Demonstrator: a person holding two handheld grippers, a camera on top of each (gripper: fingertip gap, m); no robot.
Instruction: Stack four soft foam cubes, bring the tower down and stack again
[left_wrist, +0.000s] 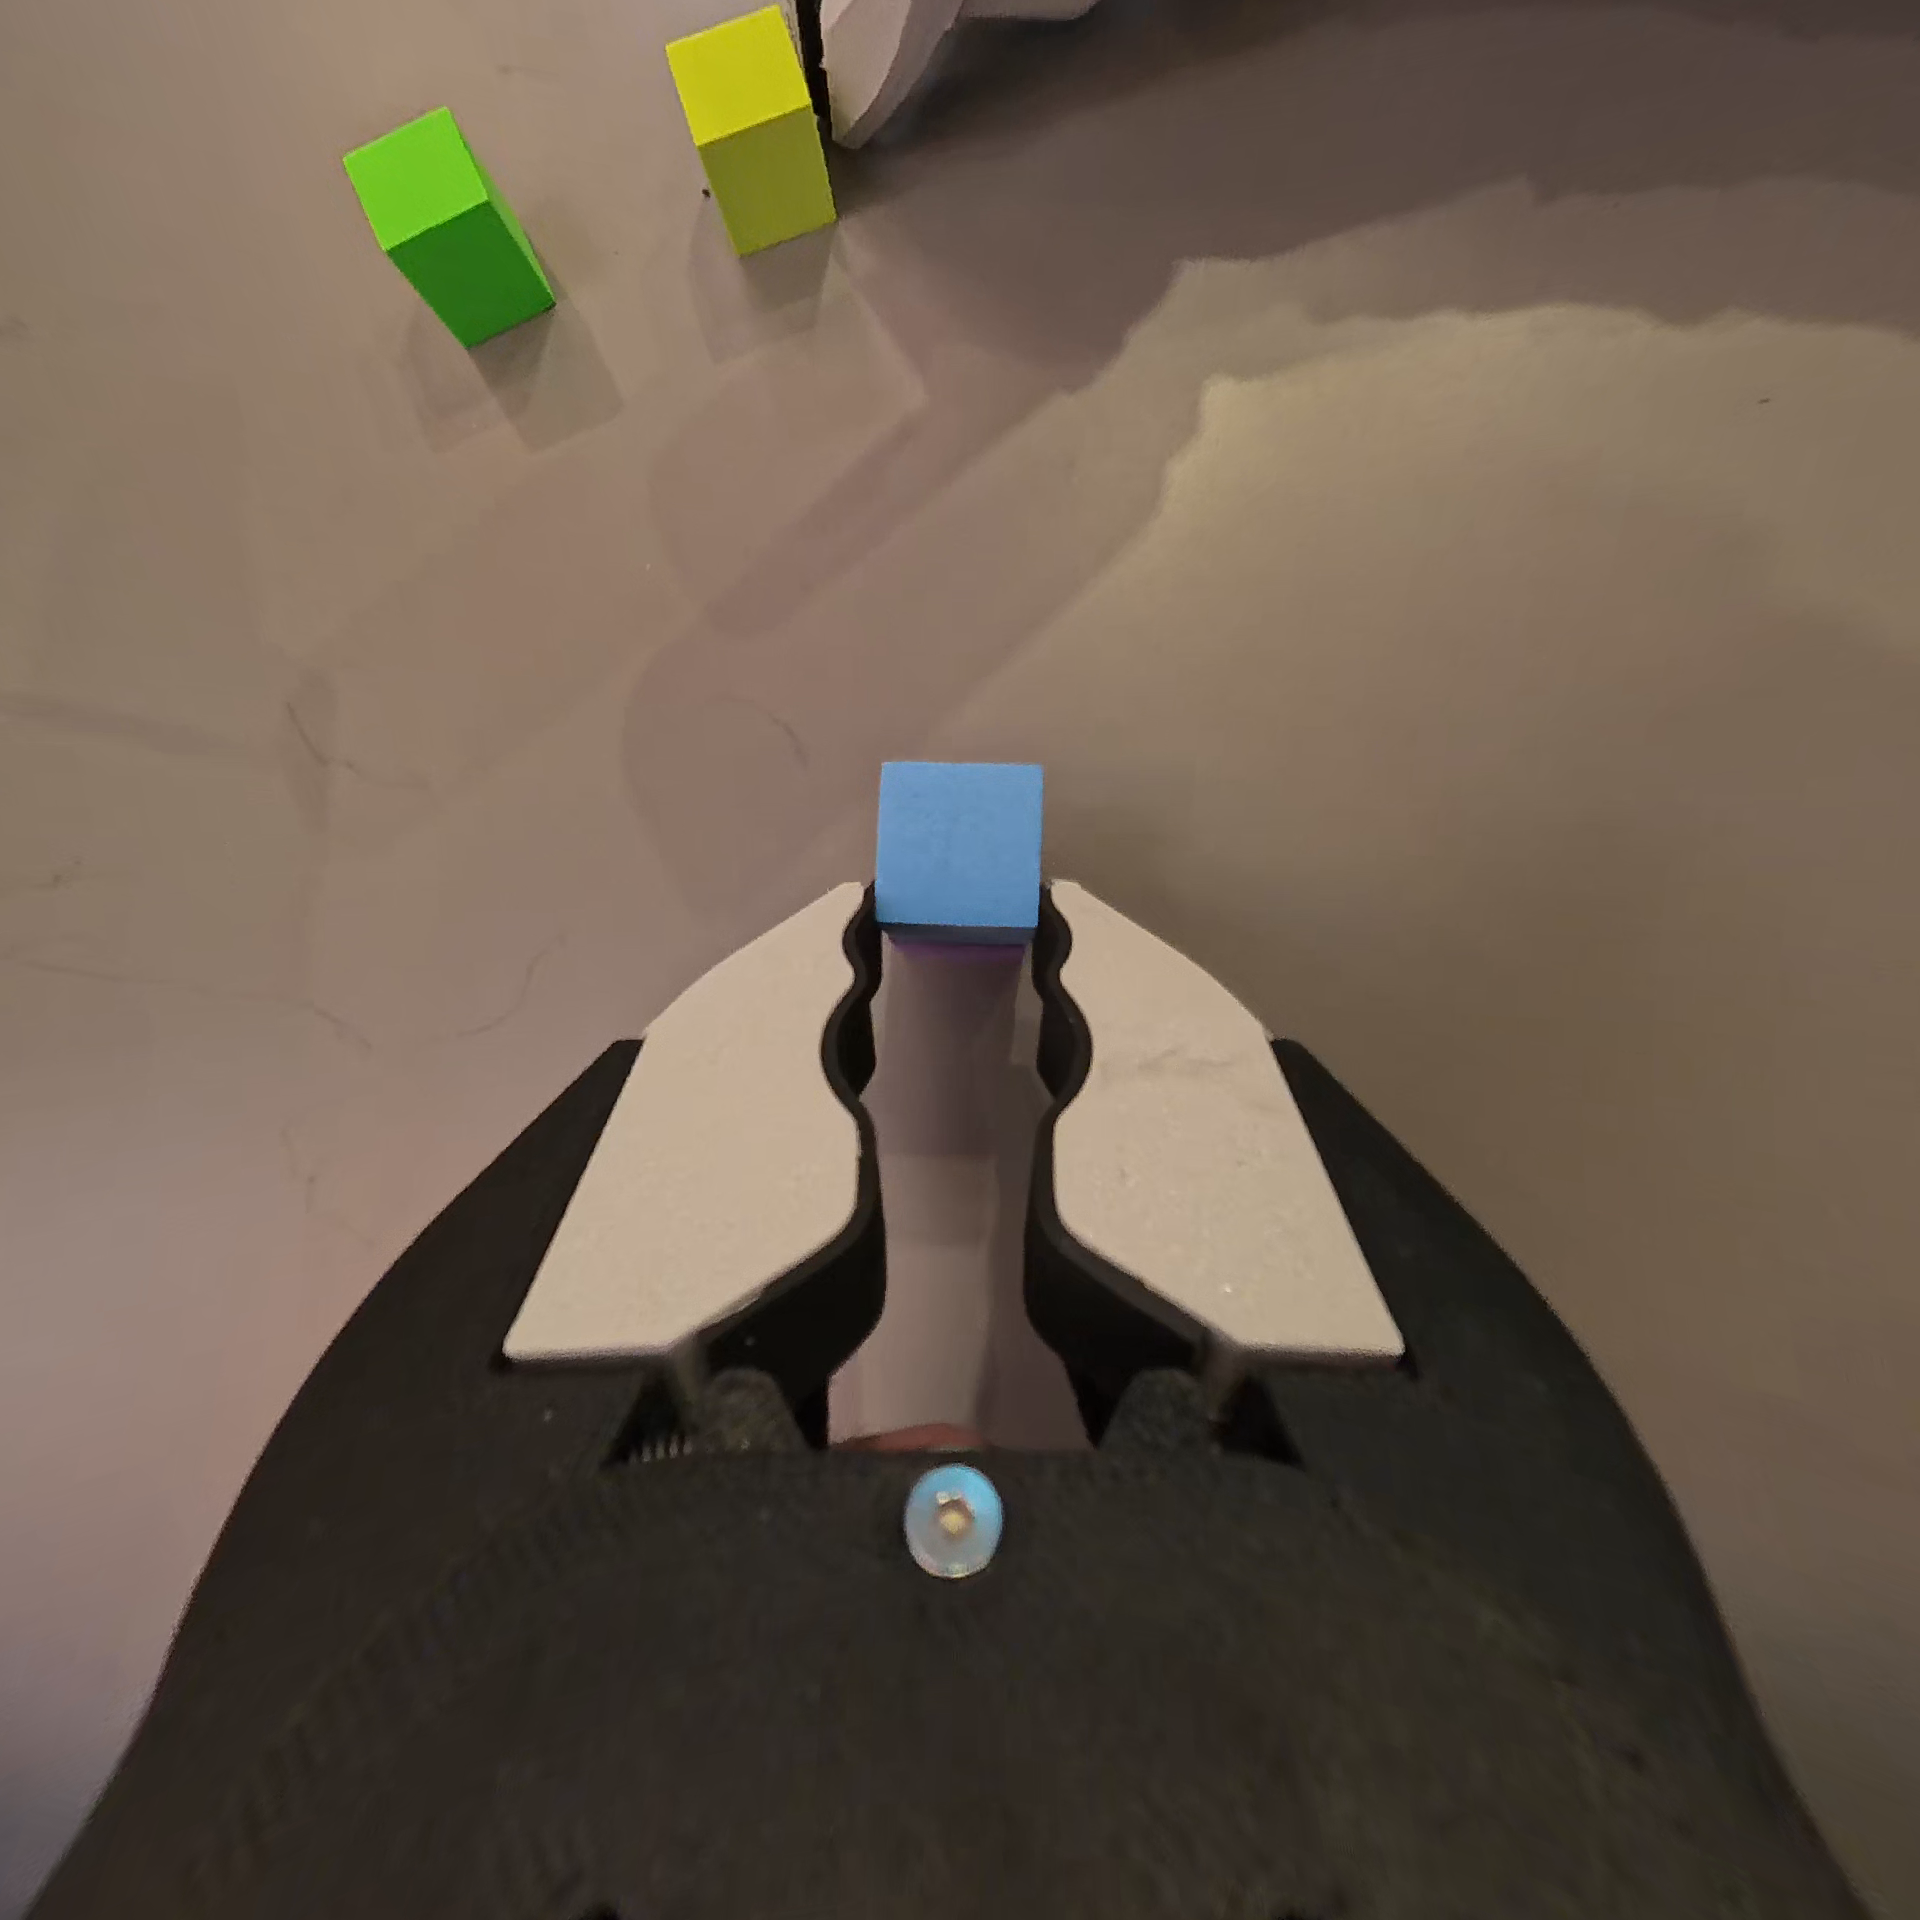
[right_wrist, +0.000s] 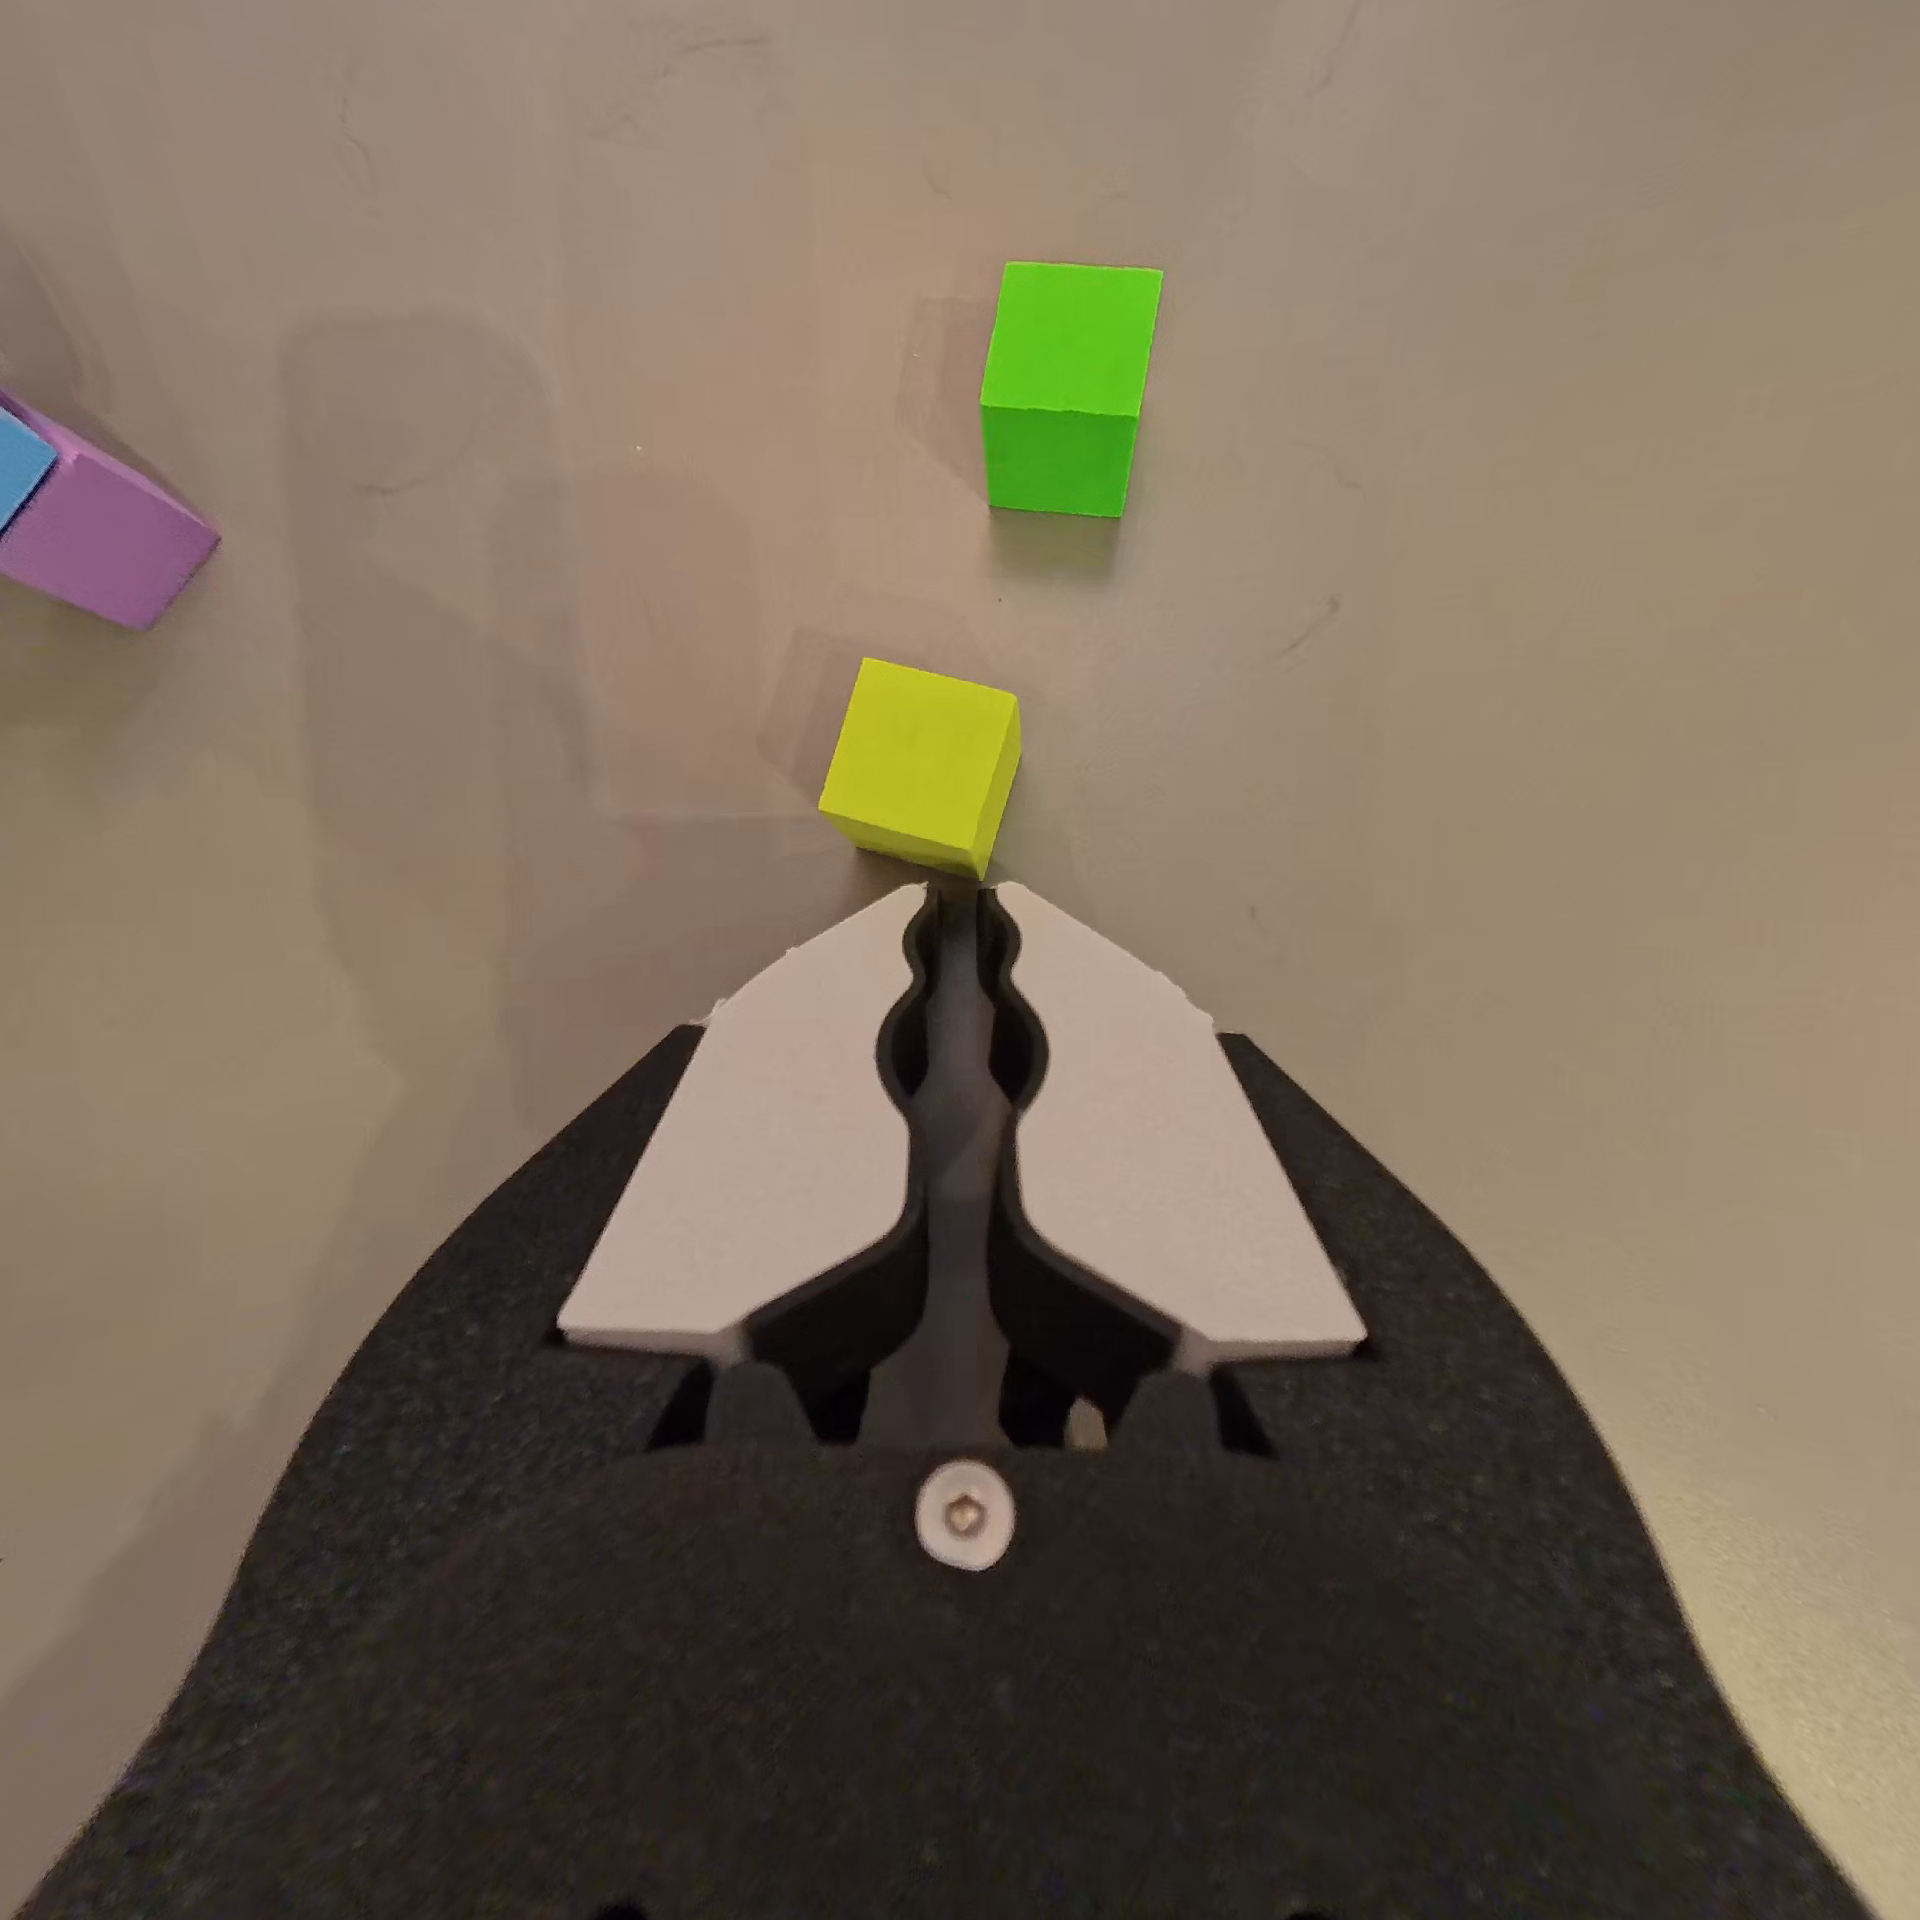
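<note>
In the left wrist view my left gripper (left_wrist: 956, 896) is shut on a blue foam cube (left_wrist: 961, 842), with the pads against its two sides. The blue cube sits on a purple cube (left_wrist: 951, 941), of which only a thin strip shows below it. The right wrist view shows this pair at the far left, blue cube (right_wrist: 21, 468) on purple cube (right_wrist: 104, 540). My right gripper (right_wrist: 956, 889) is empty, its fingers only a narrow slit apart, just short of a yellow cube (right_wrist: 920, 764). A green cube (right_wrist: 1070, 384) lies beyond it.
The cubes rest on a smooth beige table (left_wrist: 1455, 727). In the left wrist view the green cube (left_wrist: 447, 223) and yellow cube (left_wrist: 753, 135) stand at the far left, with my right gripper's pale fingers (left_wrist: 883, 62) just beside the yellow one. There is about 20 cm between the tips of the two grippers.
</note>
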